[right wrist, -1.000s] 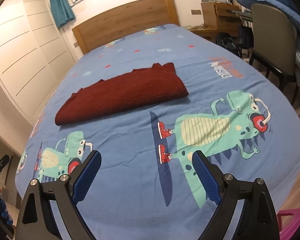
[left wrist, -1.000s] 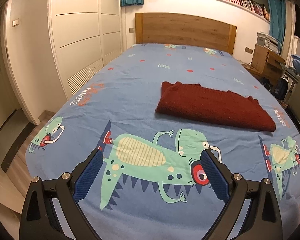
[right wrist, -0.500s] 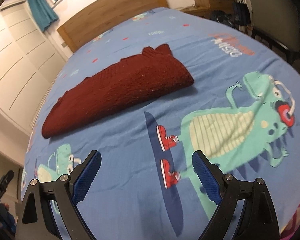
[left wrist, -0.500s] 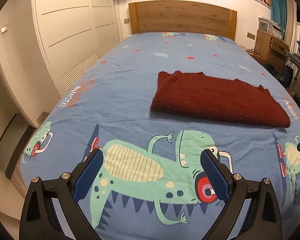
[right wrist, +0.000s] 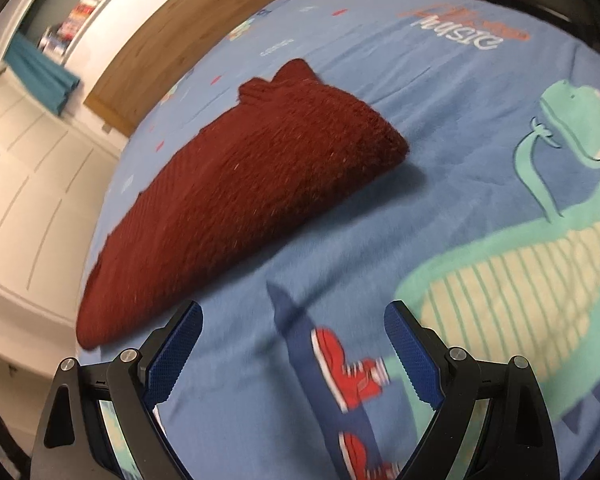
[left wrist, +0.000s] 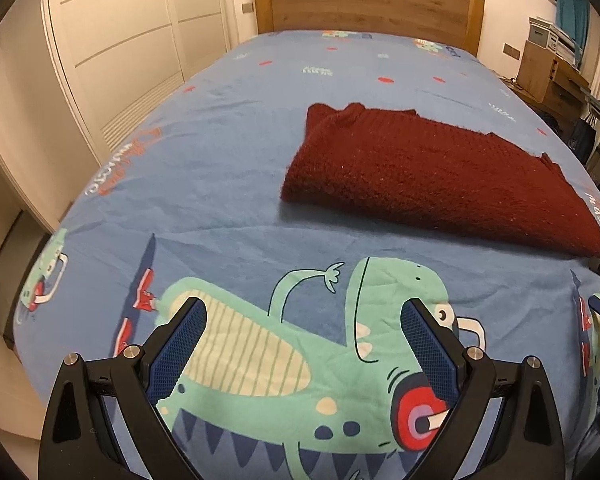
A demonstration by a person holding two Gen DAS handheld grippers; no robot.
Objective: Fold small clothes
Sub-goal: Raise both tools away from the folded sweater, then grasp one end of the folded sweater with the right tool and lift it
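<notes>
Two hand-held grippers hang above the near end of a bed, both with blue pads spread wide and nothing between them. The left hand-held gripper [left wrist: 302, 320] sits over a green cartoon dinosaur [left wrist: 300, 364] printed on the blue bedsheet [left wrist: 204, 168]. The right hand-held gripper [right wrist: 294, 324] is just short of the near edge of the dark red knitted sweater [right wrist: 236, 196], not touching it. The sweater [left wrist: 432, 176] lies folded in a long flat shape across the middle of the bed, with the wooden headboard [left wrist: 364, 4] far behind.
</notes>
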